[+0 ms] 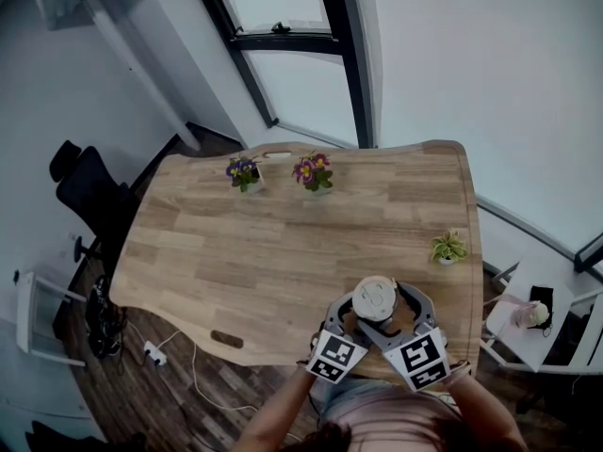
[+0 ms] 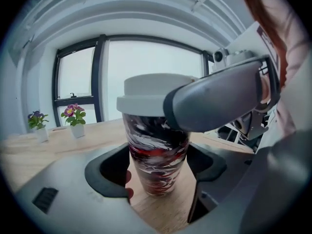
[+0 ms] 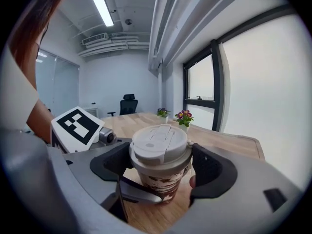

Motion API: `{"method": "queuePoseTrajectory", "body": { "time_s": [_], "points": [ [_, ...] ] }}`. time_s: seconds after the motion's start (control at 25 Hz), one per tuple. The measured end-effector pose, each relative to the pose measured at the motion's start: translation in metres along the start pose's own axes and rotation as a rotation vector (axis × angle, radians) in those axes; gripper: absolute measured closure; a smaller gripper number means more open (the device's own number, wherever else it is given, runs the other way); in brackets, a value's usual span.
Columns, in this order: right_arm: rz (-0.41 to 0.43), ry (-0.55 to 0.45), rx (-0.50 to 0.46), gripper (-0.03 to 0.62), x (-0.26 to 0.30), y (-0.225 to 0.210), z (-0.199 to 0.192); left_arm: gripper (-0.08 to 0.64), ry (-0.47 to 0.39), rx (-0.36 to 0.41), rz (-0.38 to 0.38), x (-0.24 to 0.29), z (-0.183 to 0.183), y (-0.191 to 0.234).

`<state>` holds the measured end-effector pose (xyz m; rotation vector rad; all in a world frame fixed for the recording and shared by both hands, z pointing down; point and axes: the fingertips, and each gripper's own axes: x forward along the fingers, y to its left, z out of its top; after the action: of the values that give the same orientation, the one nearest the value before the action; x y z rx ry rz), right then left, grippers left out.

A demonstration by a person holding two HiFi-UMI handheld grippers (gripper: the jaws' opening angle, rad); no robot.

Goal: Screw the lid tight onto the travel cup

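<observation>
The travel cup (image 2: 156,150), marbled red, black and white, stands upright near the wooden table's front edge (image 1: 283,347). Its pale lid (image 1: 374,298) sits on top. My left gripper (image 2: 158,168) is shut on the cup's lower body, with a pad against each side. My right gripper (image 3: 161,165) is shut on the lid (image 3: 158,143), gripping its rim from both sides. In the head view the left gripper (image 1: 358,320) and right gripper (image 1: 391,311) meet at the cup from the near side. The right gripper's grey jaw crosses the lid in the left gripper view.
Two small flower pots (image 1: 243,172) (image 1: 314,172) stand at the table's far edge, and a little green plant (image 1: 448,248) sits at the right edge close to the cup. A black chair (image 1: 85,186) is on the left, a white side table (image 1: 532,318) on the right.
</observation>
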<state>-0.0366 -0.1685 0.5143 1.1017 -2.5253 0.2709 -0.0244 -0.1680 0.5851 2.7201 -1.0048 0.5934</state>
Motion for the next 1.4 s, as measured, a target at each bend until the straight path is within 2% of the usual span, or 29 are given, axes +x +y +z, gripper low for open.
{"method": "queuePoseTrajectory", "body": {
  "time_s": [0.08, 0.16, 0.36, 0.52, 0.64, 0.8, 0.92, 1.0, 1.08, 1.24, 1.32, 1.4],
  "points": [
    [0.031, -0.004, 0.024, 0.212, -0.001, 0.001, -0.001, 0.207, -0.006, -0.006, 0.012, 0.000, -0.001, 0.000],
    [0.060, 0.000, 0.025, 0.212, -0.004, 0.000, 0.000, 0.207, 0.002, 0.006, -0.018, 0.000, -0.001, -0.001],
    [0.152, 0.030, -0.062, 0.210, -0.009, 0.000, 0.000, 0.207, 0.020, 0.058, -0.148, -0.004, -0.003, -0.004],
    [0.199, 0.039, -0.126, 0.212, -0.009, 0.005, -0.003, 0.207, 0.039, 0.081, -0.193, -0.006, -0.004, -0.006],
    [0.163, 0.013, -0.135, 0.213, -0.009, 0.005, -0.002, 0.207, 0.020, 0.069, -0.149, -0.005, -0.003, -0.004],
    [0.068, -0.021, -0.094, 0.236, -0.011, 0.005, -0.003, 0.207, -0.026, 0.011, -0.014, -0.005, -0.002, 0.001],
    [0.052, -0.026, -0.077, 0.236, -0.012, 0.005, -0.004, 0.207, -0.029, -0.006, 0.015, -0.004, -0.002, 0.000],
    [0.098, -0.007, -0.066, 0.236, -0.011, 0.008, -0.005, 0.207, -0.014, 0.004, -0.016, -0.005, -0.003, -0.001],
    [0.155, 0.014, -0.067, 0.233, -0.011, 0.011, -0.004, 0.207, 0.010, 0.031, -0.082, -0.006, -0.004, -0.003],
    [0.233, 0.057, -0.117, 0.230, -0.008, 0.010, -0.002, 0.207, 0.067, 0.094, -0.205, -0.008, -0.006, -0.007],
    [0.249, 0.067, -0.130, 0.232, -0.007, 0.011, -0.003, 0.207, 0.079, 0.106, -0.215, -0.008, -0.006, -0.008],
    [0.228, 0.055, -0.127, 0.232, -0.006, 0.010, -0.002, 0.207, 0.069, 0.094, -0.184, -0.007, -0.005, -0.007]
  ]
}}
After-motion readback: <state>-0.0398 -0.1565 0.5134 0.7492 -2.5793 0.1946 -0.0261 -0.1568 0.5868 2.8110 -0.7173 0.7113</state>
